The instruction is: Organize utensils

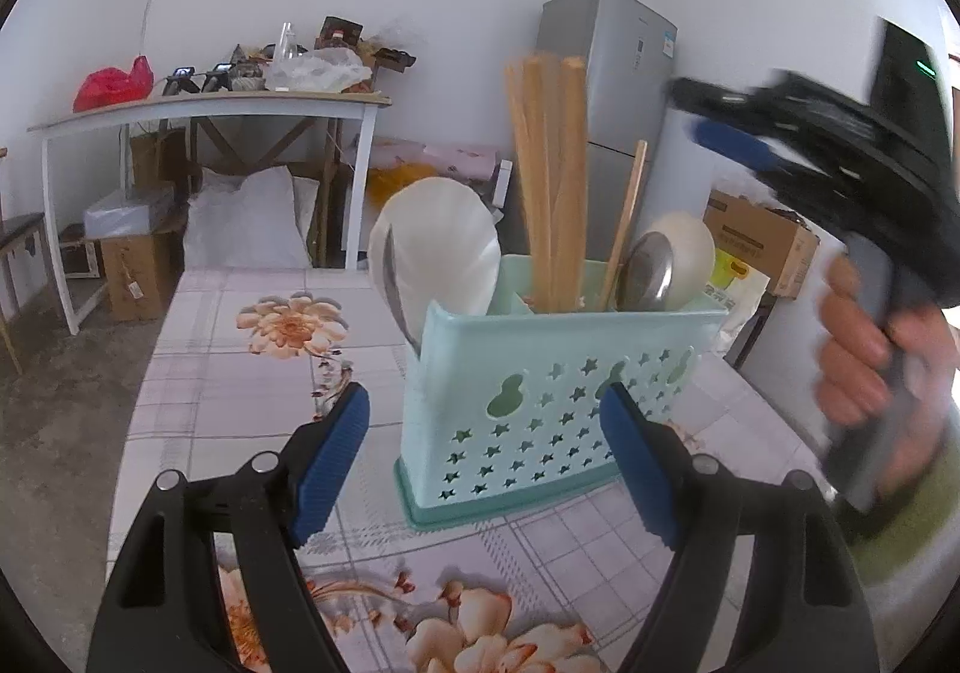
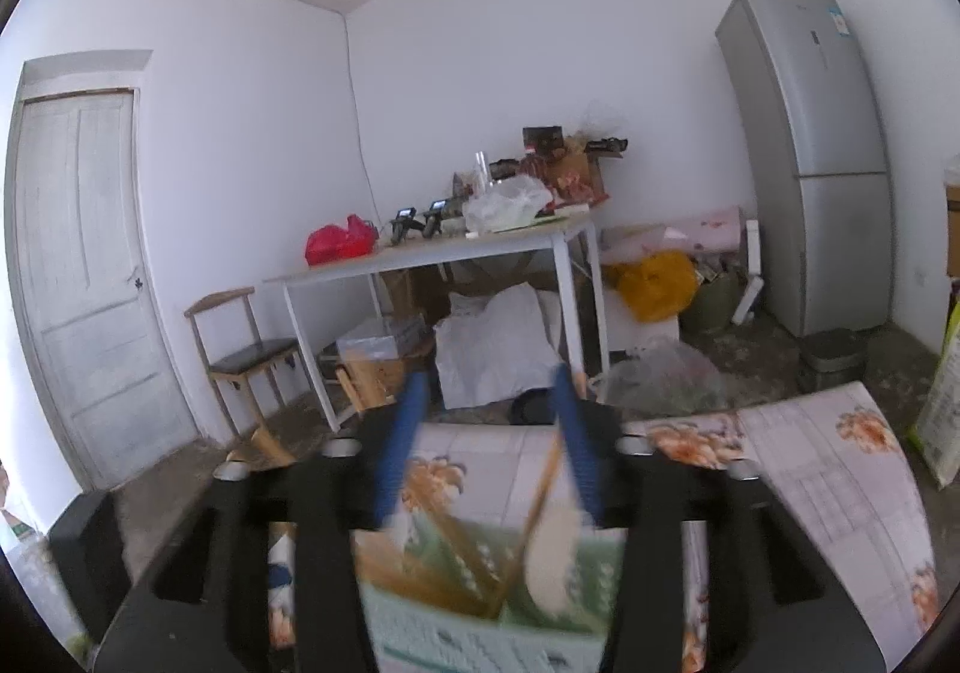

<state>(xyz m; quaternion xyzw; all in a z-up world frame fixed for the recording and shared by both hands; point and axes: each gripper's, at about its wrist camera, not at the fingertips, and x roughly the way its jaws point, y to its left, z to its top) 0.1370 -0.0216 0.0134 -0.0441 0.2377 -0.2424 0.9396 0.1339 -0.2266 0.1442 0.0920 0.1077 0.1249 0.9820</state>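
The left gripper (image 1: 483, 451) sits low over the table (image 1: 240, 409), its jaws spread wide with nothing between them; the blue pads (image 1: 333, 457) stand on either side of the near face of the caddy (image 1: 540, 403) without touching it. The caddy, a pale green plastic box with star-shaped holes, stands upright on the floral cloth, toward the right edge of the table and well in from the near edge. In its left compartment stand a white spoon (image 1: 438, 247) and a metal one, bowls up. The middle holds a bunch of chopsticks (image 1: 549, 175), upright, with a single stick (image 1: 627, 217) leaning right beside them. The right compartment holds a metal ladle (image 1: 648, 271) in front of another white spoon (image 1: 690, 259).

Above and to the right of the caddy a hand (image 1: 864, 355) grips the right gripper (image 2: 489, 445), blurred in the left view. In its own view the jaws stand apart, released, above the caddy's open top; a stick with a white spoon (image 2: 555, 559) shows between them, close against the right pad, though blur hides whether it touches.

Past the far edge of the table stand a white desk (image 1: 210, 105) loaded with bags and clutter, a chair (image 2: 246, 355), a door (image 2: 84, 265) and a grey fridge (image 2: 810, 150)
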